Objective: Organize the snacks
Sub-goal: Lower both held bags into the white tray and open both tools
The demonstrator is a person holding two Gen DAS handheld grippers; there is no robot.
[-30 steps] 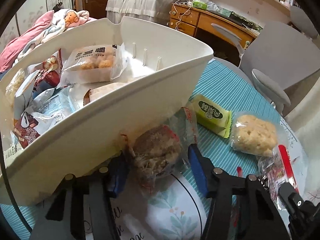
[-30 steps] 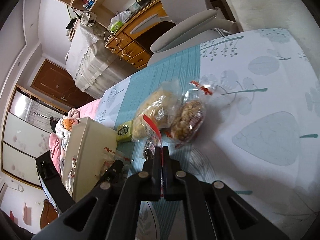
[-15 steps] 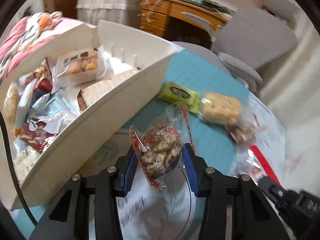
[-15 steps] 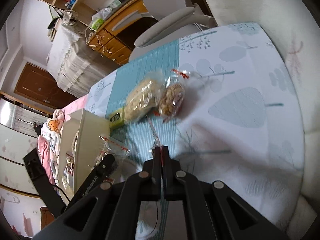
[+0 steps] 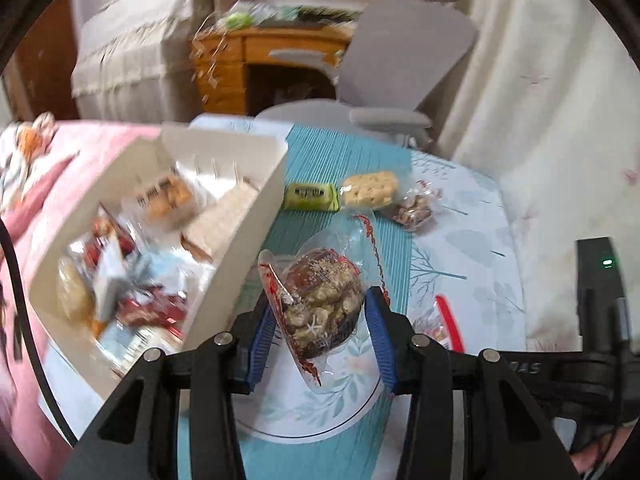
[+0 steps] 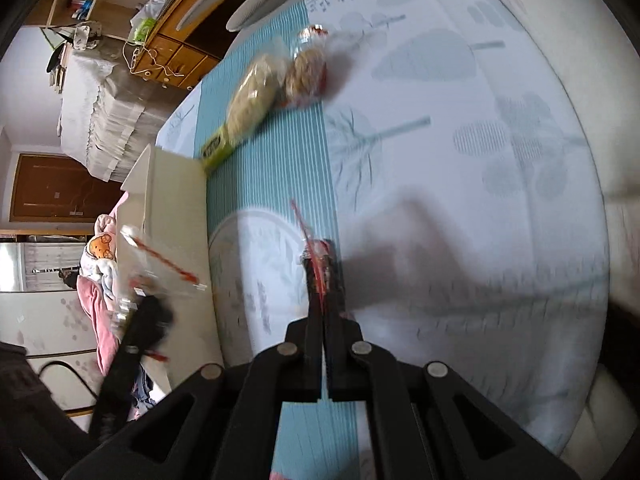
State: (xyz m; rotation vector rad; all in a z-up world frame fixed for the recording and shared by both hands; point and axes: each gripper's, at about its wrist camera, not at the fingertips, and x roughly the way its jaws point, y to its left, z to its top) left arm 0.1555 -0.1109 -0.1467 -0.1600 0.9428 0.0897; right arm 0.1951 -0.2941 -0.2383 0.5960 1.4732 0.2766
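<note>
The left gripper (image 5: 320,322) is angled down above the cloth (image 5: 472,264), beside the white bin (image 5: 244,236); a clear nut-snack bag (image 5: 322,300) is pinched between its blue pads. The right gripper (image 6: 323,258) is tilted down over the cloth, its jaws pressed together on the red-edged wrapper (image 6: 310,236) of a thin packet. A green packet (image 5: 312,197), a rice cake (image 5: 370,190) and a small nut bag (image 5: 414,210) are laid in a row beyond. Dark print is seen on the green packet, too blurred to be read.

A home bedroom: bedding (image 5: 60,184), wooden desk (image 5: 256,48), chair (image 5: 400,48).
</note>
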